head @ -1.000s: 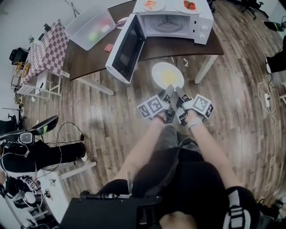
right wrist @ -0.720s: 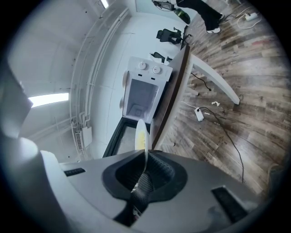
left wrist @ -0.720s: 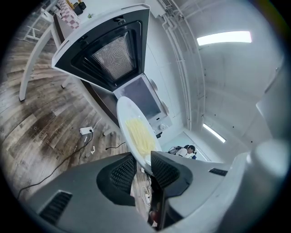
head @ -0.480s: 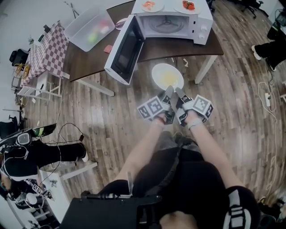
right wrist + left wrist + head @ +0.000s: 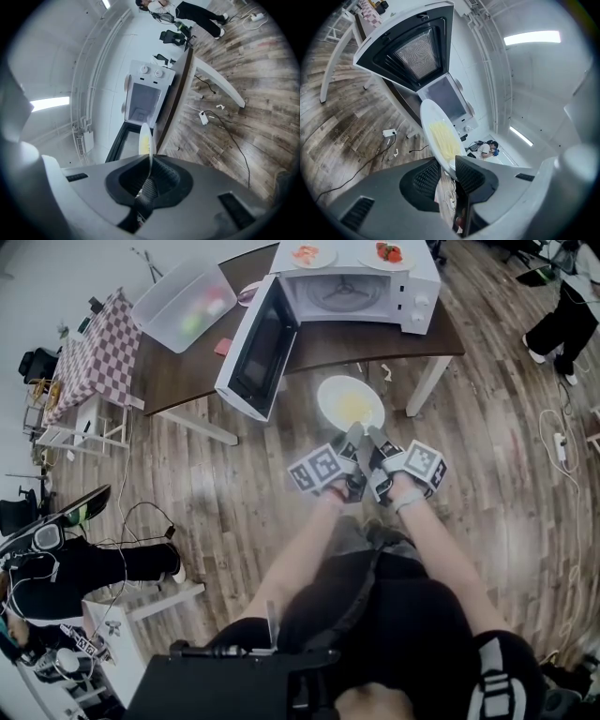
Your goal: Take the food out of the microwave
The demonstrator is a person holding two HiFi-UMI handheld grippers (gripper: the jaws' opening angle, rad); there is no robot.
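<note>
White and glazed, the plate (image 5: 350,401) is pinched at its near rim by both tools. The left gripper (image 5: 352,431) is clamped on the rim with its ribbed pads above and below it, and the right gripper (image 5: 374,434) is closed on the same edge just beside it. The rest of the dish reaches out ahead of the jaws, unsupported.

A flat layer of pale yellow food (image 5: 443,139) is spread over the middle of the plate, just beyond the pads. The plate is judged to be stiff, smooth and rather slippery at the rim, and breakable if dropped. The food looks soft and light, and could slide if the dish were tipped. With both holds set side by side on one edge, the far side can be expected to sag. A firmer hold would be had with one gripper on each side of the rim, and the plate is best kept level.

Further ahead of the grippers the microwave (image 5: 361,287) stands on a dark brown table (image 5: 375,338). Its cavity is bare and its door (image 5: 262,343) is swung wide, ahead and to the left of the left gripper. Two small plates (image 5: 309,254) with red food are set on top of it. A clear plastic tub (image 5: 187,301) and a checked cloth (image 5: 98,343) lie far off to the left. Beneath the held plate there is only hard wood-plank floor (image 5: 234,474), with cables trailing across it.
</note>
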